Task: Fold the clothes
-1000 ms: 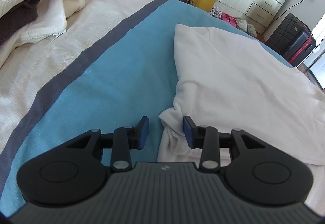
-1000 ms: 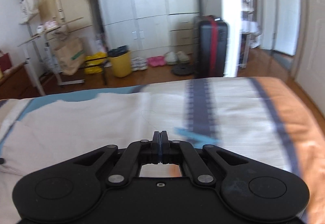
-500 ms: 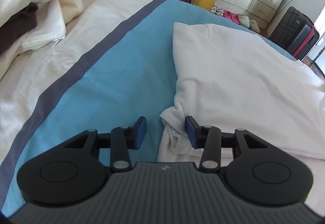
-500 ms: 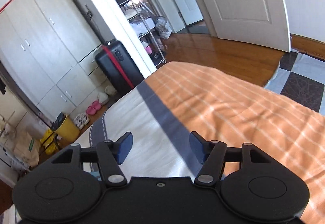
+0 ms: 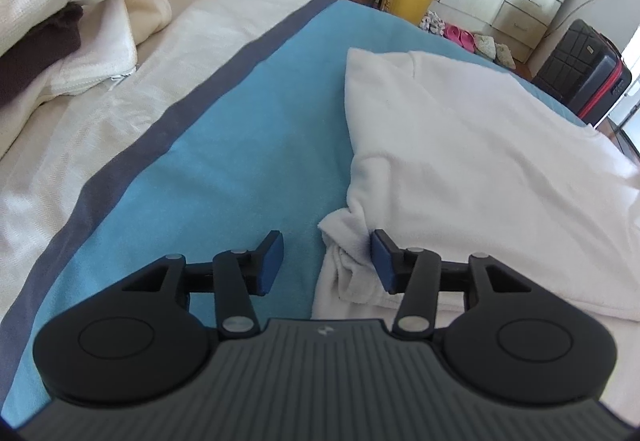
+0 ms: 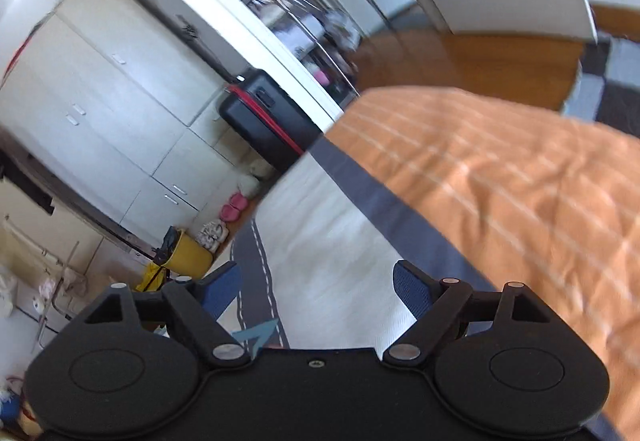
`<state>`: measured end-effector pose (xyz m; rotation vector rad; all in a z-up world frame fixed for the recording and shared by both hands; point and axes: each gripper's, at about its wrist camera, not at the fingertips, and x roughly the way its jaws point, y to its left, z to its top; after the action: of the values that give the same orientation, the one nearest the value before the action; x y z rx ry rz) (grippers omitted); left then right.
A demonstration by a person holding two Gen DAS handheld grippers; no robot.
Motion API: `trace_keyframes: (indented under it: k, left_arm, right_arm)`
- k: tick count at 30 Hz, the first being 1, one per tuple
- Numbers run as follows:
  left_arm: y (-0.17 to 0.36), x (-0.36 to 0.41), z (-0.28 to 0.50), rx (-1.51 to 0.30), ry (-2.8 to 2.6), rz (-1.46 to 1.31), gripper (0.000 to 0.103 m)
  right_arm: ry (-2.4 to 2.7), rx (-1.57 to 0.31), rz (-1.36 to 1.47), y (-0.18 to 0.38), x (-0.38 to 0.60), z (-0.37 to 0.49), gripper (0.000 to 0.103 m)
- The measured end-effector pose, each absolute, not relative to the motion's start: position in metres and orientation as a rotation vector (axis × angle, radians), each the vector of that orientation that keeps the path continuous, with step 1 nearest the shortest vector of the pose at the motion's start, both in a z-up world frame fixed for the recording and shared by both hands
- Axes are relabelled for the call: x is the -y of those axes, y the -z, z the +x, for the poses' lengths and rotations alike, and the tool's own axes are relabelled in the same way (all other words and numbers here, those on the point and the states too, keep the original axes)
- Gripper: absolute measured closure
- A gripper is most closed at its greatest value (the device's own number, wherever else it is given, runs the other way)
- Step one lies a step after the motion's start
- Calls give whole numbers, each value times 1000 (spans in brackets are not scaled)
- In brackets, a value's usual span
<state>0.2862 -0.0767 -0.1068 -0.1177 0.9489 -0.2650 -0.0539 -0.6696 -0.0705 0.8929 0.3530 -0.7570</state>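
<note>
The white, soft knit garment lies folded on the blue band of the striped bedspread, its surface smooth and its near corner bunched into a small crumpled knot. My left gripper sits at that corner with its jaws part spread and just now opening: the right blue pad touches the bunched cloth, the left pad stands clear over bare blue fabric, so nothing is pinched. At the far left a heap of cream waffle-weave cloth lies over something dark brown. My right gripper is tilted over the bedspread's cream and grey stripes beside the ribbed orange band, its jaws spread wide and just opening, with nothing between them. A black hard-shell suitcase with red trim stands on the floor beyond.
</note>
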Motion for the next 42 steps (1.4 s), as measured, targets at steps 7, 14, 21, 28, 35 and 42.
trace_keyframes:
  k: [7,14,21,28,35,42]
  left_arm:
    - [87,88,270,-819,297,-95,55]
    - [84,100,264,-783,311,-42,53]
    - [108,86,282,-917,215,-51,40]
    - [110,87,280,-912,216,-38,40]
    - [109,89,280,-906,208,-32,39]
    - [105,98,271,-898,184,12,39]
  right_arm:
    - [659,-367,692,58,633,-26,16]
    - [223,-463,442,60,548,61,26]
    - [130,-680,347,94,509,134,32]
    - [65,-678,350,108,514,160,36]
    - [45,-615,231,96,503,164,97]
    - [110,-455,40,46,514,159,98]
